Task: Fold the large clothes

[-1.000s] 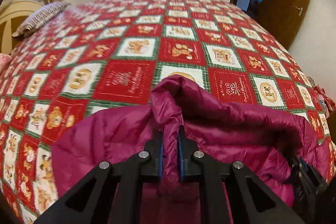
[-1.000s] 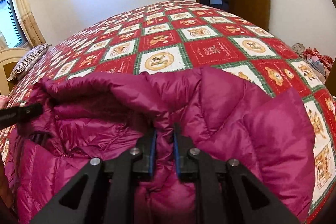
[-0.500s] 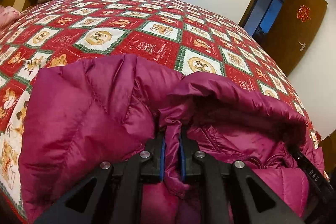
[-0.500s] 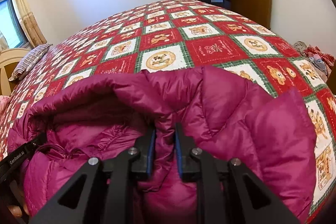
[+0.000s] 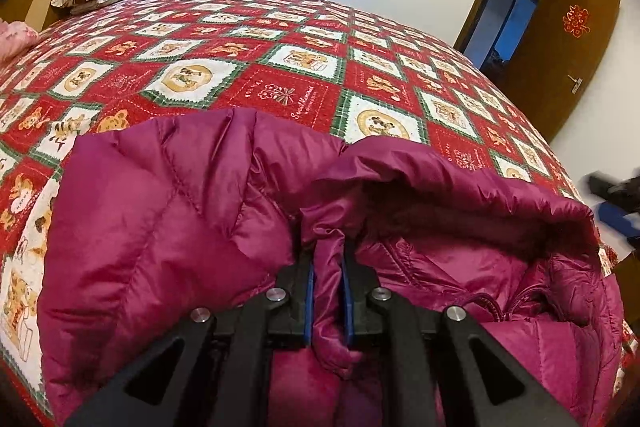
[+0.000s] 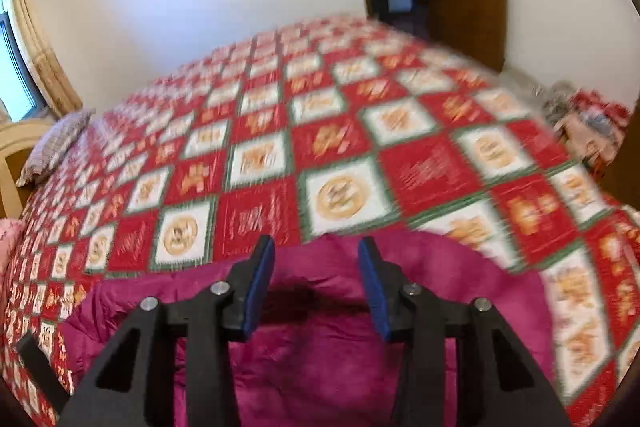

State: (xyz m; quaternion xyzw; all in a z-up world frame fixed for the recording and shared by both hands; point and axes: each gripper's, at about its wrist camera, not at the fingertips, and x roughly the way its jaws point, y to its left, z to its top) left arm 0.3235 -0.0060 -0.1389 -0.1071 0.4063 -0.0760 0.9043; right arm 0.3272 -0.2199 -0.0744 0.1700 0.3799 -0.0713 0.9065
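Pinching the magenta puffer jacket (image 5: 168,227) collar in my left gripper (image 5: 327,291), right gripper (image 6: 316,287) open and empty above it, jacket bunched ahead on quilt (image 5: 280,75), folding barely begun.

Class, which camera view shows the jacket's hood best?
The left wrist view: the hood of the magenta jacket gapes open, sharply focused. The right wrist view is motion-blurred and shows only plain jacket fabric below the right gripper.

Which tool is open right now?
The right tool: its blue pads stand apart above the purple jacket. The left tool is clamped on a jacket fold.
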